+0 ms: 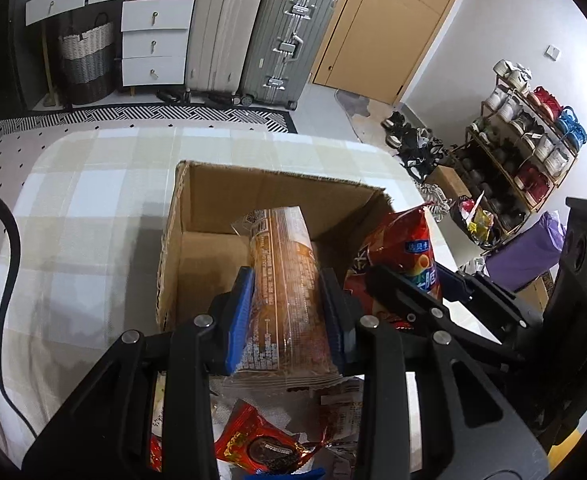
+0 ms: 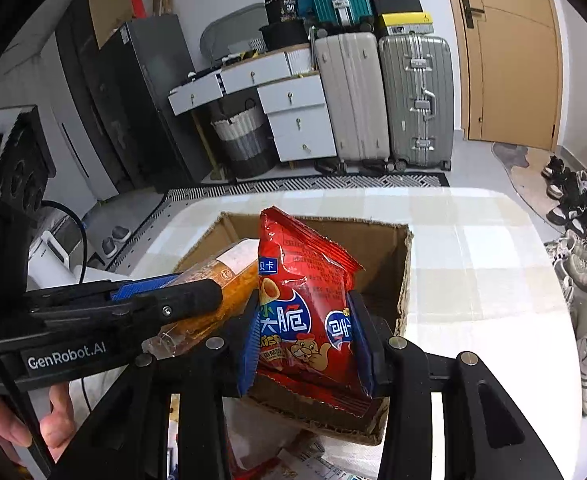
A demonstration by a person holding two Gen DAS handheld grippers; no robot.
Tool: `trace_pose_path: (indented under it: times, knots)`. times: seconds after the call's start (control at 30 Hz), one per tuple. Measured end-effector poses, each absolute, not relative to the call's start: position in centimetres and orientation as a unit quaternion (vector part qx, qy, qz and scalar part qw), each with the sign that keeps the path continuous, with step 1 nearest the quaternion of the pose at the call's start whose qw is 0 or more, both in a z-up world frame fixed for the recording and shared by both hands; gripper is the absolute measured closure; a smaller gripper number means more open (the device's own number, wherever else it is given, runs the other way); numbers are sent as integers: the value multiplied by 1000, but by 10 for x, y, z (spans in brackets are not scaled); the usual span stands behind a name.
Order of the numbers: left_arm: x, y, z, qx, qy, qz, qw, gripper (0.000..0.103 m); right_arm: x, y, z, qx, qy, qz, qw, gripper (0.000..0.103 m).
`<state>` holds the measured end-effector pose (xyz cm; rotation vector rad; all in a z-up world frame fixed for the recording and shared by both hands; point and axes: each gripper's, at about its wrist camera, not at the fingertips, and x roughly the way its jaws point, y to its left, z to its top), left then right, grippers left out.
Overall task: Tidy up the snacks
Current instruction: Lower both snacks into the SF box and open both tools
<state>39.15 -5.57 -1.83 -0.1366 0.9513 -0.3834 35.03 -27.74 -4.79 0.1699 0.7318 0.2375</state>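
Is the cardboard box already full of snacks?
No, the cardboard box looks bare inside, and the brown snack pack and the red chip bag are both clamped in grippers above it.

Both grippers, left gripper and right gripper: black frames, blue pads, silver screws, white "GenRobot.AI" marking, black cable.

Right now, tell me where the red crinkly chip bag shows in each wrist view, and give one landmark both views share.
Left wrist view: the red crinkly chip bag sits right of centre, by the open brown cardboard box, clamped in the right hand-held gripper.
Right wrist view: the bag fills the centre, between the blue pads, over the box.
Shared landmark: the ribbed silver suitcase beside the tan wooden door.
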Motion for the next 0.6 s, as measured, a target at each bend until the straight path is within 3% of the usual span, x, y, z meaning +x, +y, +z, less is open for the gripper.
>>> trace_pose_path:
  times: [0.6]
  knots:
    - [378, -54, -25, -58, 450, -182, 872, 73, 368, -264, -65, 40, 400, 84, 912, 62]
